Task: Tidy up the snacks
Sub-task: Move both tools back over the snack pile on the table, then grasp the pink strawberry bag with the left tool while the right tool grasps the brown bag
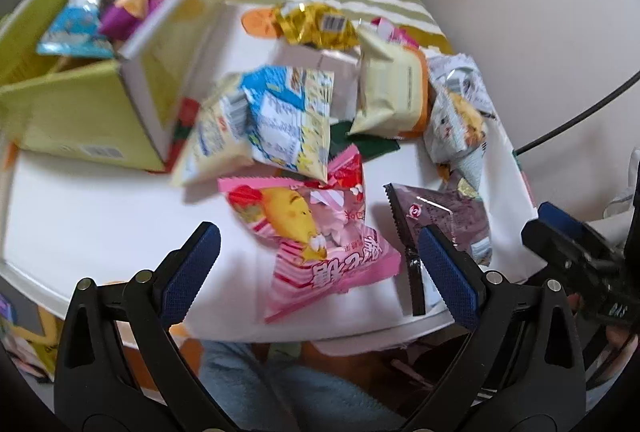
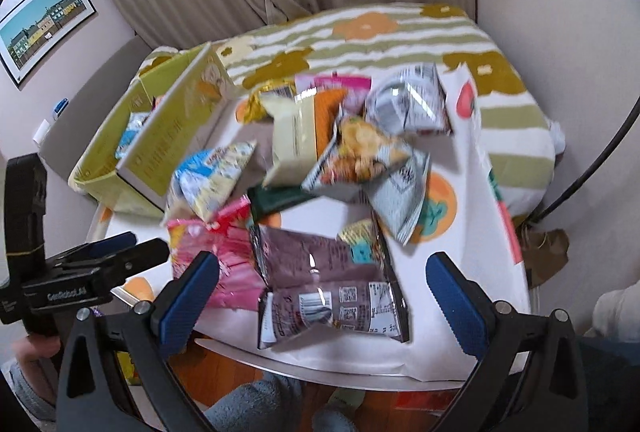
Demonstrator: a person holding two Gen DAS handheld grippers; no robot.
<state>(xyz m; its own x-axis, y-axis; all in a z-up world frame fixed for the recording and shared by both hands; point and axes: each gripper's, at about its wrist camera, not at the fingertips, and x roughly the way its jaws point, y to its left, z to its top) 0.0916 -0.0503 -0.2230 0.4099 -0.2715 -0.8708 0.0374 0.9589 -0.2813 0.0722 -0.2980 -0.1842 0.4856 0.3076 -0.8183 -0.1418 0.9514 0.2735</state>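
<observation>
Curtained room, bed with flowered cover behind; white surface point(image 1: 100, 216) crowded with snack packets beside green box point(image 1: 76, 120) already holding few.

Pink packet point(image 1: 320, 244) near front edge: light, puffy, crinkly film, slippery, contents crushable. Best hold: flat sealed end, gentle pinch. Brown packet point(image 2: 332, 292) just beside it, same handling.

Left tool point(image 1: 320, 256) fingers wide apart, empty, above pink packet. Right tool point(image 2: 324, 296) wide apart, empty, over brown packet.

Only thing I can actually read is "GenRobot.AI" printed on the left gripper point(image 2: 132, 252). The pink snack bag point(image 1: 320, 244) has big upside-down Asian characters, too blurry.
</observation>
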